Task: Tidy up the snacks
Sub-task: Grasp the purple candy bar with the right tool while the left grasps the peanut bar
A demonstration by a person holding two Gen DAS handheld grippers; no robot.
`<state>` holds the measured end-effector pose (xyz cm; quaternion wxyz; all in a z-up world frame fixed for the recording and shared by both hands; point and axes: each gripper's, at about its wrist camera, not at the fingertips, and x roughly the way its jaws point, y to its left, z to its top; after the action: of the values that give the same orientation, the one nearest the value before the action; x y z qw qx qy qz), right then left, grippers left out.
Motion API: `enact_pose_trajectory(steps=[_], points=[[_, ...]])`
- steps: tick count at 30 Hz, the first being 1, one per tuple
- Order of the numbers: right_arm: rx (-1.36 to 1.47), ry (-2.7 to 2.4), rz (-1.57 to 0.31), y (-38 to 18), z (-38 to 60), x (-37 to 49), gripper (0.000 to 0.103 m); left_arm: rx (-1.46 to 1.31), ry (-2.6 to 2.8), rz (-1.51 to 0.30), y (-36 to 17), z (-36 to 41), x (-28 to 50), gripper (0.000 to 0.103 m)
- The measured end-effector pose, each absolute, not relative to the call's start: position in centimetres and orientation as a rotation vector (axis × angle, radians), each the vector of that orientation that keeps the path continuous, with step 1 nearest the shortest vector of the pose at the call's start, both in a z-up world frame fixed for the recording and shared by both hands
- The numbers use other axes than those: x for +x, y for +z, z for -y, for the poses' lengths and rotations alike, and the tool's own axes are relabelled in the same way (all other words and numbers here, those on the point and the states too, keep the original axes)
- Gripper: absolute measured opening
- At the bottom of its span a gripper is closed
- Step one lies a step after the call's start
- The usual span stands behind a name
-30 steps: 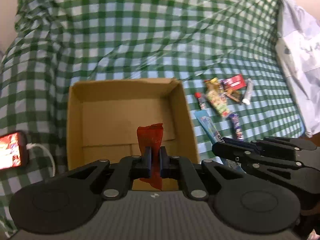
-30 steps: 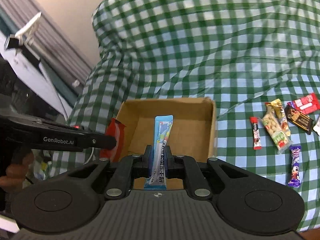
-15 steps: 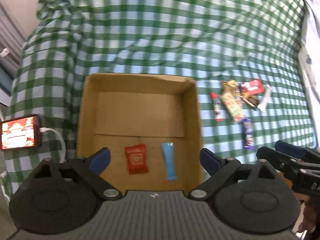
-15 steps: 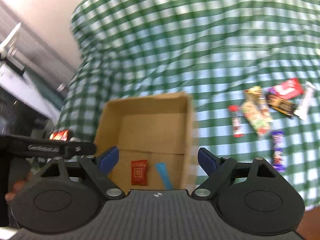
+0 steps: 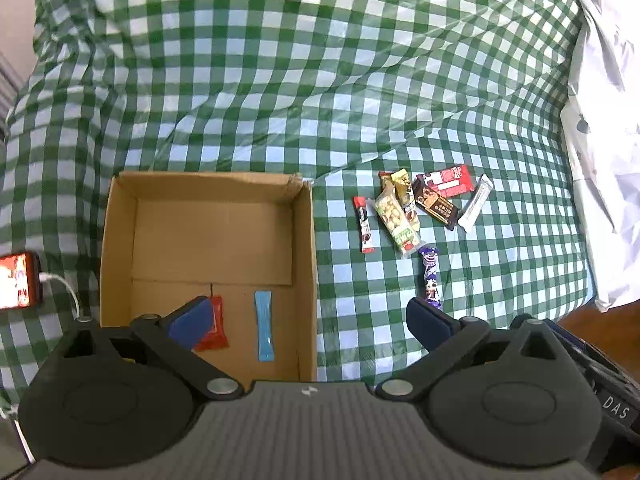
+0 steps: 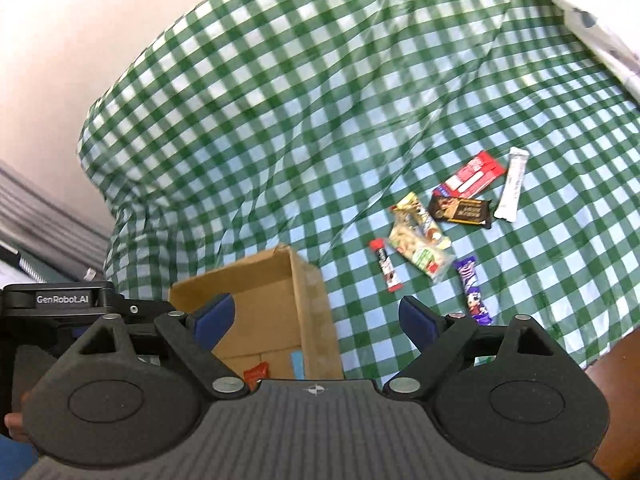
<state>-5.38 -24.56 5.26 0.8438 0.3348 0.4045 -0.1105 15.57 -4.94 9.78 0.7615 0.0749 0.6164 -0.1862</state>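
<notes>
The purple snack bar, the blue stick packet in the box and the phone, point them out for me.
purple snack bar (image 5: 431, 280), left wrist view, middle of the wrapper.
blue stick packet (image 5: 264, 325), left wrist view, middle of the packet, on the box floor.
phone (image 5: 18, 280), left wrist view, lit screen.

We are seeing a tabletop under a green checked cloth carrying a cardboard box, a loose cluster of snack packets beside it, and a phone.

The left hand-held gripper reads "GenRobot.AI"; the right hand-held gripper "DAS".
</notes>
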Motion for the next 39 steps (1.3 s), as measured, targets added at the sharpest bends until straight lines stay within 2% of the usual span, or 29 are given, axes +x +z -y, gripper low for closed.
enact_pose_trajectory(steps=[8, 15, 24, 31, 39], points=[[0.726, -0.333, -0.906, 1.6, 26.6, -6.2, 0.091, 0.162, -0.406, -1.417, 5.6, 10.5, 17.3, 0.103], [0.661, -0.457, -0.986, -6.2, 30.8, -6.0, 0.091, 0.131, -0.345, -1.563, -2.9, 17.7, 20.7, 0.103], [0.570, -0.485, -1.141, -16.9, 33.9, -3.3, 0.091, 0.243, -0.284, -1.694, -14.6, 24.7, 23.0, 0.103], [0.531, -0.479, -1.199, -22.3, 35.0, -1.0, 0.091, 0.157, -0.239, -1.762, -19.7, 27.4, 23.8, 0.103], [0.434, -0.468, -1.222, -25.6, 34.2, 0.0, 0.090, 0.106, -0.182, -1.809, -24.0, 29.0, 25.3, 0.103]])
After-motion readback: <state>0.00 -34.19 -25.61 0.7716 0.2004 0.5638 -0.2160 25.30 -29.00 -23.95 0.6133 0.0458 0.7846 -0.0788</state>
